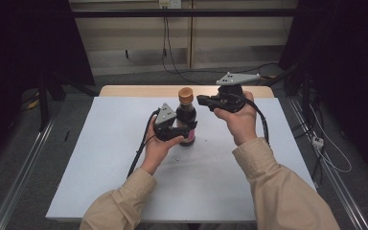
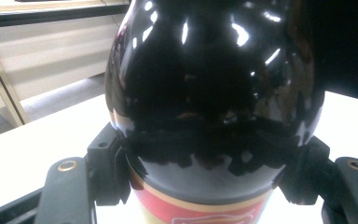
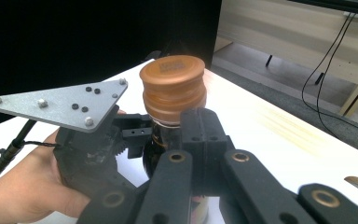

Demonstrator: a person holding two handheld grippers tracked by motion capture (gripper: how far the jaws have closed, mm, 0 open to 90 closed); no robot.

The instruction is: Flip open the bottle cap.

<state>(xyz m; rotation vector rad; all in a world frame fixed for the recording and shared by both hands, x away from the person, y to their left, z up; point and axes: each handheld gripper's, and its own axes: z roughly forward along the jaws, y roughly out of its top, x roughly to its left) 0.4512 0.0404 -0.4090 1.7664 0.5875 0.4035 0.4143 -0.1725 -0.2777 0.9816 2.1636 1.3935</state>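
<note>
We saw a dark glass bottle (image 1: 187,122) with a red label and a round copper-brown cap (image 3: 172,84) standing upright near the middle of the white tabletop (image 1: 100,158); its contents looked almost black. The left gripper (image 1: 179,130) had its jaws clamped on the bottle's belly, one on each side, just above the label. The right gripper (image 1: 202,99) hung just beside the cap, pointing at it; its jaws looked drawn together, clear of the neck. Both beige-sleeved forearms rose from the near edge, each hand wrapped around its gripper.
</note>
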